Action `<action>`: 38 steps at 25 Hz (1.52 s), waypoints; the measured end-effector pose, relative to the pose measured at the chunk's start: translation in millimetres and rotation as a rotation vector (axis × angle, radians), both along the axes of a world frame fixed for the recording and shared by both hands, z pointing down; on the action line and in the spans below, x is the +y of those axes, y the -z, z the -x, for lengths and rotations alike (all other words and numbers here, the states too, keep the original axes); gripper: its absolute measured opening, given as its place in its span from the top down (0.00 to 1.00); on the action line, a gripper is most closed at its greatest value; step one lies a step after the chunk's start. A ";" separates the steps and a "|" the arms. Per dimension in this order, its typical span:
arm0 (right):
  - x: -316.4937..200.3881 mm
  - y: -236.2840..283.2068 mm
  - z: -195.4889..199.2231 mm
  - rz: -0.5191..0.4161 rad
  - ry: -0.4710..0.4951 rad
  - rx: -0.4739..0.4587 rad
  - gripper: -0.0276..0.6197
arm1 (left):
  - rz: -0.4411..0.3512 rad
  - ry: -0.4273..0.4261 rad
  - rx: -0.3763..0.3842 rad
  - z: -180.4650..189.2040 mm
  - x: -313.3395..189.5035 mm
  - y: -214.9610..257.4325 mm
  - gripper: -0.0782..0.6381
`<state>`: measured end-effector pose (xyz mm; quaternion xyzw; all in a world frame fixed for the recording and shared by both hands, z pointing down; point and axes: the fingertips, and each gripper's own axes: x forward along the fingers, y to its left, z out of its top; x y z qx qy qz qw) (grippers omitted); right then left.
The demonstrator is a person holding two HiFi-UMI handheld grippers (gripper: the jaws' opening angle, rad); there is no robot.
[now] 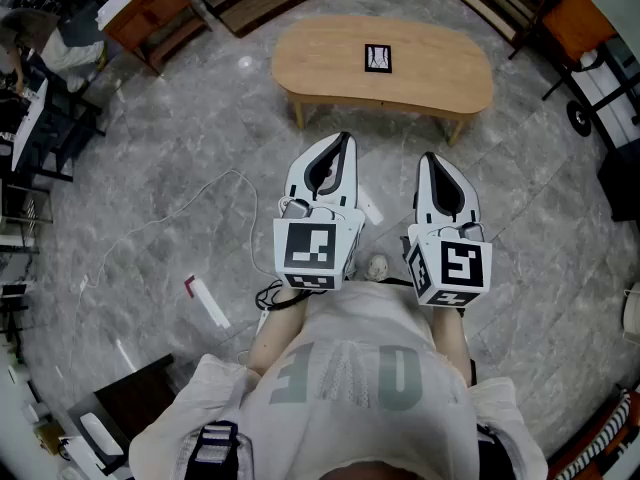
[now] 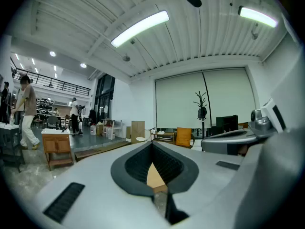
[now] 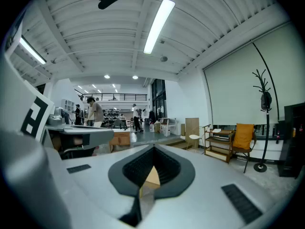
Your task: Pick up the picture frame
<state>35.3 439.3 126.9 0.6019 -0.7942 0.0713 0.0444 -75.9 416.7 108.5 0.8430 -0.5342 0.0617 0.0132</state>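
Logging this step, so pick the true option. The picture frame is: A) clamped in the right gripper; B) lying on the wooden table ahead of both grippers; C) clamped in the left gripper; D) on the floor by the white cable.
B: the head view shows the picture frame lying on the wooden table, beyond the left gripper and right gripper, both shut and empty.

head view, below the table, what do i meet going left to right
red-tipped strip → left gripper → right gripper
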 end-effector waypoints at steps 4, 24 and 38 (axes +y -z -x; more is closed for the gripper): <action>-3.0 1.2 -6.4 -0.010 -0.002 0.014 0.95 | 0.003 0.005 0.003 -5.1 -3.8 -2.4 0.88; -12.6 -9.4 -46.5 -0.052 0.111 -0.110 0.95 | -0.036 0.110 0.004 -14.3 -24.4 -2.2 0.88; -71.8 -6.6 -66.6 -0.120 0.074 -0.029 0.95 | -0.105 0.064 0.021 -20.3 -107.1 0.1 0.88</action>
